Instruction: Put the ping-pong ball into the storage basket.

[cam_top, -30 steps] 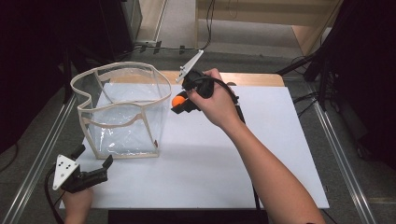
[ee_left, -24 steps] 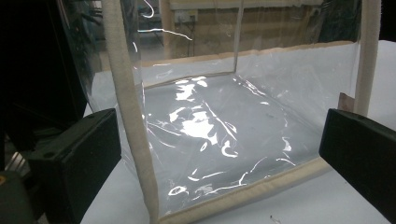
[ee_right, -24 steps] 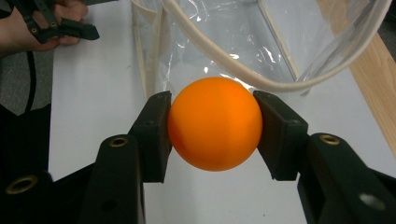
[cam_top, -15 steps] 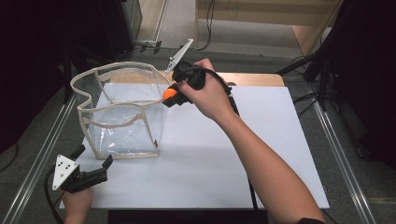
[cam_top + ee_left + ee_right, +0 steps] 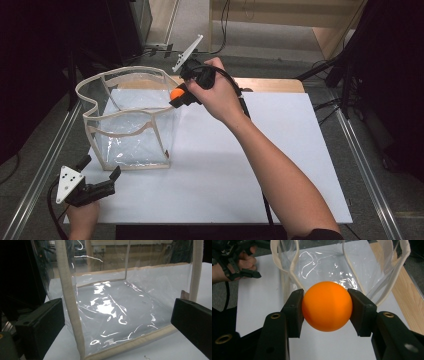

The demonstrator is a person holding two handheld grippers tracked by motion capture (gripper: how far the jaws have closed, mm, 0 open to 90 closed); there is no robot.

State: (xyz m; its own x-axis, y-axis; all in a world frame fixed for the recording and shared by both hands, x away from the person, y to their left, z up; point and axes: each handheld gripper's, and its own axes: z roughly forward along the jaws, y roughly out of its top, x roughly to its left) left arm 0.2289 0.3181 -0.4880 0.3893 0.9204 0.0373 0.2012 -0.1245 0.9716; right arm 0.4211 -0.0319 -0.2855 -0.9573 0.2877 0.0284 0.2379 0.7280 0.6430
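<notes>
One orange ball (image 5: 327, 306) clamped in right gripper (image 5: 327, 307), one clear bag (image 5: 131, 120)

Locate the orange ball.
The ball is clamped in the right tool, held in the air at the clear bag's right rim, toward the table's far side.

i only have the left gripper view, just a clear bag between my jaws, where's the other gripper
Observer: The right gripper is up at the bag's far right rim, seen from the high view.
Operator: is it holding anything
Observer: Yes, an orange ball is pinched between its jaws.
Operator: is the ball over the opening yet
Observer: About at the rim; in the right gripper view the open bag lies just beyond the ball.
Operator: and my left gripper, touching the bag?
Observer: No, the left gripper sits open near the table's front left corner, short of the bag.
</notes>
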